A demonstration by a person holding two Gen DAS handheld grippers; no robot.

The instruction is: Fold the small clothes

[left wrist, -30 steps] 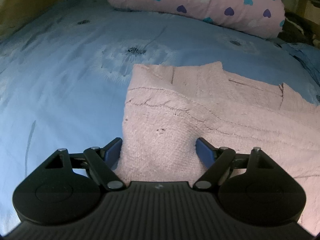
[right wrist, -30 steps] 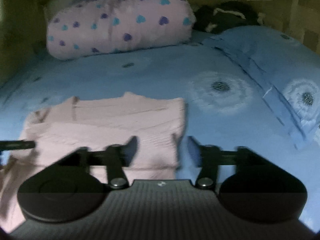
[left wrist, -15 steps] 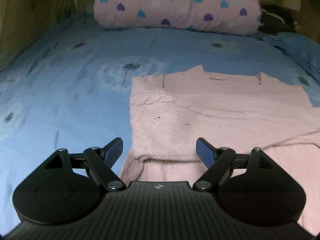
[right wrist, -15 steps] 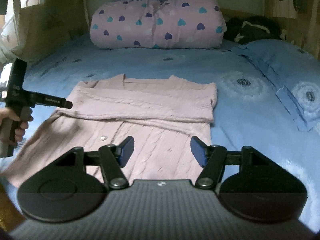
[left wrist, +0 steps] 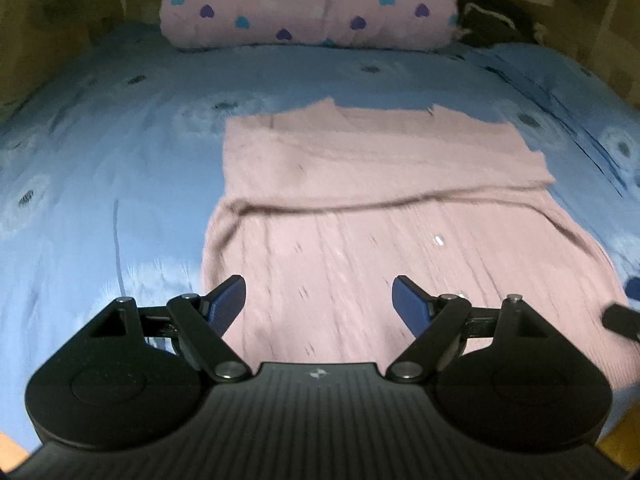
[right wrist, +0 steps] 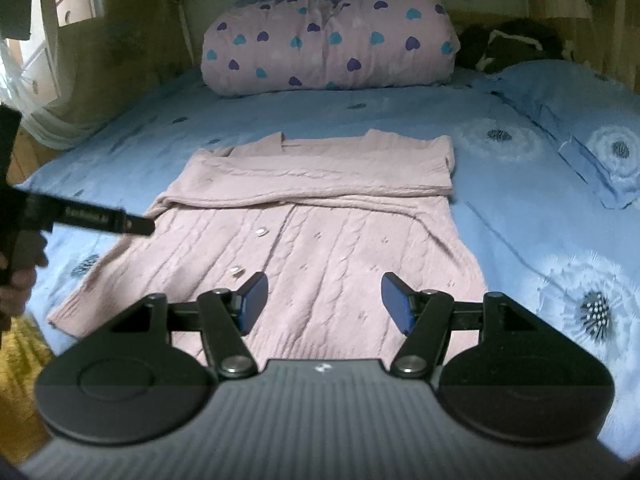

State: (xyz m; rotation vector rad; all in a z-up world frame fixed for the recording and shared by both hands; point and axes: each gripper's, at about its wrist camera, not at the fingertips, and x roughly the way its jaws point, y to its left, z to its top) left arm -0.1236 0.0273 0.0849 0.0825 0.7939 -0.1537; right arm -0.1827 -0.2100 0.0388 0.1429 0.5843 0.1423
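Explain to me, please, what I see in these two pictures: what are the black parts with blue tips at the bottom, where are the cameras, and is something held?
There is no robot here. A person holds a hand tool in each hand, and each tool ends in a gripper with two blue-tipped fingers. A small camera sits on each tool and looks forward along its fingers, so the black parts at the bottom are the tool itself. One picture comes from the left gripper, the other from the right gripper. In the right view, the left tool also shows at the left edge. Both look at a bed with a blue sheet. A pink knitted cardigan lies flat on it, its top part already folded down. Behind it lies a rolled pink quilt with hearts. Both grippers are open and hold nothing.
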